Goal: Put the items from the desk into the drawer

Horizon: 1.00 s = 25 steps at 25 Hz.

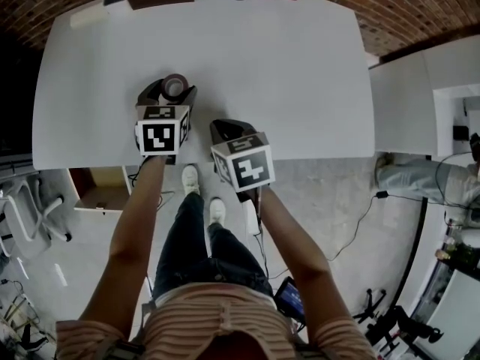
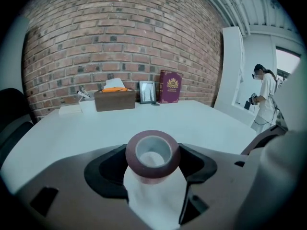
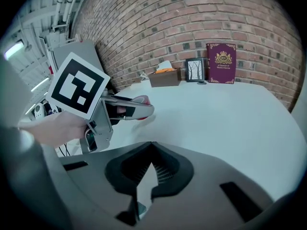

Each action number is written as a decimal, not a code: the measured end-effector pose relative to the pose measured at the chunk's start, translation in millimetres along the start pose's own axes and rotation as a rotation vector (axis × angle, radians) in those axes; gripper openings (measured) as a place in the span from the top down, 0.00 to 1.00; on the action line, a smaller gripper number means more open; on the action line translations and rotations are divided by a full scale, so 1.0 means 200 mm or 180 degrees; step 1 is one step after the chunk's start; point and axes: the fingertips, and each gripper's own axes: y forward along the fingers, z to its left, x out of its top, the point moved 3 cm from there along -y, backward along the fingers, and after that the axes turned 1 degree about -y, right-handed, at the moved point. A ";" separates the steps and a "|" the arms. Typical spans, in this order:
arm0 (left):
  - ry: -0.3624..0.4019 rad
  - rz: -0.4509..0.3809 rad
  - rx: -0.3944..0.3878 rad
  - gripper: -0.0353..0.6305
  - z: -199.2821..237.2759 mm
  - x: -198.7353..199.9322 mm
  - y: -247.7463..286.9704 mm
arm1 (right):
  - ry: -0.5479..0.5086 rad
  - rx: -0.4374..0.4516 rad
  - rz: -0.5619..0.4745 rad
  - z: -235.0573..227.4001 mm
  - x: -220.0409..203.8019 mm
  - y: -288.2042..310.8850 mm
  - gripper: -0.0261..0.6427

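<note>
The task is judged to be at an early stage: 1 item is in hand and nothing is seen in the drawer [image 1: 97,190], which stands open below the desk's near left corner, its brown inside bare as far as can be seen. A tape roll [image 2: 152,155] is pinched between the jaws of the left gripper [image 1: 166,92] over the near part of the desk [image 1: 285,73], a little in from the near edge. In the right gripper view a shadow is cast under it, so it seems to be held just clear of the desk. The right gripper [image 3: 144,176] is held over the desk's near edge with its jaws pressed together and nothing between them.

Along the desk's far edge, a brown box [image 2: 114,99] with orange and white contents, a small frame [image 2: 147,91] and a dark red book [image 2: 170,86] are left to be moved, if they are counted among the items.

The roll is a dark reddish-brown ring with a pale core, seen end-on through its hole; it is gripped across its outer rim and looks rigid and light
</note>
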 end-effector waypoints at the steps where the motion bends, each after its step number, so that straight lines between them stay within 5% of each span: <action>1: -0.0011 -0.0013 0.0014 0.47 0.00 0.00 -0.03 | -0.0007 0.0012 -0.0004 0.01 0.00 -0.01 0.94; 25: -0.0249 -0.0486 0.0762 0.47 0.09 -0.22 -1.01 | -0.0705 0.0548 -0.0004 0.60 -0.17 -0.26 0.94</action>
